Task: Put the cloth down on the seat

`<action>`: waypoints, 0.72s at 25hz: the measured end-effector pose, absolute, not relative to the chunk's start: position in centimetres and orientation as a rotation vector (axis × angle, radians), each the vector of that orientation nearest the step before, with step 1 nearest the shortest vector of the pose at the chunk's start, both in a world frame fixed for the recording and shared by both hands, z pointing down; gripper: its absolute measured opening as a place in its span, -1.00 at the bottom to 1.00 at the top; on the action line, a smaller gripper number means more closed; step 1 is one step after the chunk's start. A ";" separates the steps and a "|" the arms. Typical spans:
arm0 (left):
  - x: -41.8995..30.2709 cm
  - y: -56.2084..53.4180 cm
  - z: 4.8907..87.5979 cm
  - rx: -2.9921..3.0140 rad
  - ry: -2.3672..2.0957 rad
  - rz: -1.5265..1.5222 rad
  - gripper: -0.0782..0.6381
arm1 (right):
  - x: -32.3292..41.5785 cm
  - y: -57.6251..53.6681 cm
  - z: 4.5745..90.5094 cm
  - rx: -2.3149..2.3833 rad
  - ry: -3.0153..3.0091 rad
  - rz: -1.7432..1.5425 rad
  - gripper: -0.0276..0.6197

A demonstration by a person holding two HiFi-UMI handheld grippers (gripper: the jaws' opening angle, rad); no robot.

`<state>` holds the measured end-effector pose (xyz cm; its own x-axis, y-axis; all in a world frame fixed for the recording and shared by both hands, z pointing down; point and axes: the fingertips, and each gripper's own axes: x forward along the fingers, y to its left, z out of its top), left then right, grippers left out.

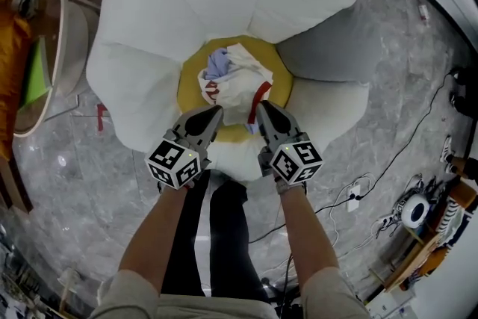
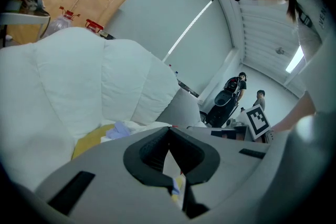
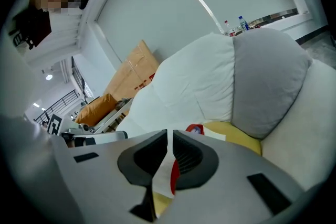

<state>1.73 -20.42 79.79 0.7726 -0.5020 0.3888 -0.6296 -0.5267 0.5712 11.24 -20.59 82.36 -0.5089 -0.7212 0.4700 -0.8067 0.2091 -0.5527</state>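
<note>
The seat is a flower-shaped cushion with white petals point(image 1: 149, 78), one grey petal point(image 1: 328, 48) and a yellow centre point(image 1: 275, 60). A crumpled white cloth point(image 1: 235, 78) with red and lavender parts lies on that centre. My left gripper point(image 1: 215, 112) and right gripper point(image 1: 264, 108) sit side by side at the cloth's near edge, each shut on a fold of it. In the left gripper view, my left gripper point(image 2: 168, 128) has cloth point(image 2: 170, 165) showing between its jaws. In the right gripper view, my right gripper point(image 3: 169, 134) pinches white and red cloth point(image 3: 164, 173) over the yellow centre point(image 3: 236, 136).
A round side table point(image 1: 45, 48) and orange bags point(image 1: 11, 48) stand at the left. Cables and a power strip point(image 1: 355, 198) lie on the marble floor at the right. My legs point(image 1: 209, 235) are just before the seat. Two people by a scooter point(image 2: 231, 94) stand far off.
</note>
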 end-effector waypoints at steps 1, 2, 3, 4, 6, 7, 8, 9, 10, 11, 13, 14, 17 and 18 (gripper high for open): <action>1.8 -20.5 79.4 2.250 -0.835 0.228 -0.74 | 11.1 -20.8 82.0 1.490 -2.365 1.183 -0.78; 1.8 -20.7 79.0 2.258 -0.835 0.227 -0.74 | 11.0 -20.9 81.6 1.485 -2.377 1.179 -0.79; 1.7 -20.8 78.6 2.264 -0.839 0.224 -0.74 | 10.8 -21.1 81.2 1.478 -2.390 1.176 -0.80; 1.7 -20.8 78.2 2.266 -0.843 0.222 -0.74 | 10.7 -21.2 80.7 1.470 -2.403 1.174 -0.81; 1.7 -20.7 77.6 2.267 -0.852 0.218 -0.74 | 10.4 -21.1 79.9 1.447 -2.422 1.170 -0.83; 1.7 -20.7 77.2 2.268 -0.855 0.216 -0.74 | 10.2 -21.1 79.6 1.434 -2.429 1.166 -0.84; 1.8 -20.6 76.9 2.269 -0.857 0.215 -0.74 | 10.1 -21.0 79.1 1.420 -2.437 1.162 -0.84; 1.8 -20.5 76.5 2.269 -0.860 0.215 -0.74 | 10.0 -21.0 78.7 1.407 -2.445 1.159 -0.85; 1.9 -20.3 76.2 2.270 -0.861 0.215 -0.74 | 9.9 -20.9 78.3 1.393 -2.453 1.159 -0.85; 2.0 -20.2 75.8 2.270 -0.861 0.216 -0.74 | 9.8 -20.8 77.8 1.382 -2.460 1.160 -0.85; 2.2 -20.0 75.2 2.271 -0.858 0.218 -0.74 | 9.8 -20.6 77.0 1.367 -2.469 1.165 -0.85; 2.3 -19.8 74.8 2.271 -0.854 0.221 -0.74 | 9.8 -20.5 76.6 1.364 -2.471 1.167 -0.85; 2.6 -19.3 73.5 2.275 -0.846 0.234 -0.74 | 9.9 -20.2 75.0 1.360 -2.480 1.171 -0.85; 2.7 -19.3 73.0 2.278 -0.846 0.235 -0.74 | 10.0 -20.2 74.3 1.357 -2.485 1.169 -0.85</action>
